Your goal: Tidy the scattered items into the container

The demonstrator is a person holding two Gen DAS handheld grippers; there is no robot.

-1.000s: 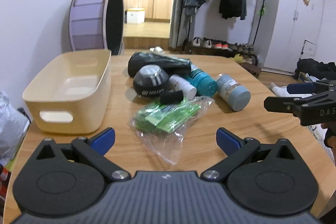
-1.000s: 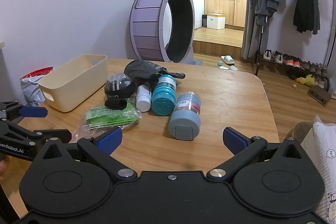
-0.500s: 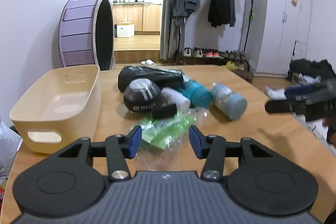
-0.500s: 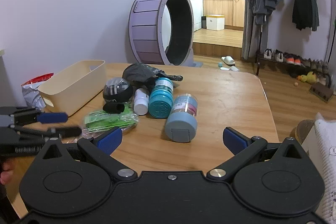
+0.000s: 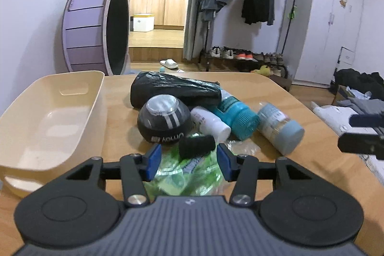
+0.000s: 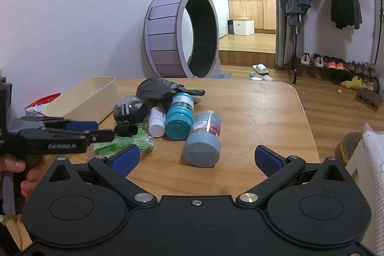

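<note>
Left wrist view
Container: the cream bin (image 5: 51,121) sits ahead and to the left of my left gripper (image 5: 188,161); only its bare floor shows, nothing in it.
Left gripper: my blue pads stand partway in, having just been closing. The clear bag of green packets (image 5: 189,172) lies between and under them, but I cannot tell whether the pads press on it.
Nearest thing: a small black roll (image 5: 196,146) lies on the bag, just past my fingertips.
Pile: beyond it, the black gyro ball (image 5: 164,121), a white bottle (image 5: 211,122), a teal-capped jar (image 5: 237,118), a pale blue jar (image 5: 279,130) to the right, and a black plastic bag (image 5: 175,89) at the back.
Room: bare bench (image 5: 309,152) opens to my right, where my right gripper (image 5: 362,133) shows at the frame edge.

Right wrist view
Right gripper: my right gripper (image 6: 196,158) is spread wide with nothing between the pads.
Task things: the pale blue jar lies on its side just ahead, cap toward me. The teal-capped jar and white bottle lie beyond it to the left.
Container: the cream bin is far left of me, past the pile; its inside is hidden from here.
Left gripper: it reaches in from my left, low over the green bag, a hand (image 6: 22,172) on its handle.
Edges: wide clear bench to my right, up to its rounded far corner.
</note>
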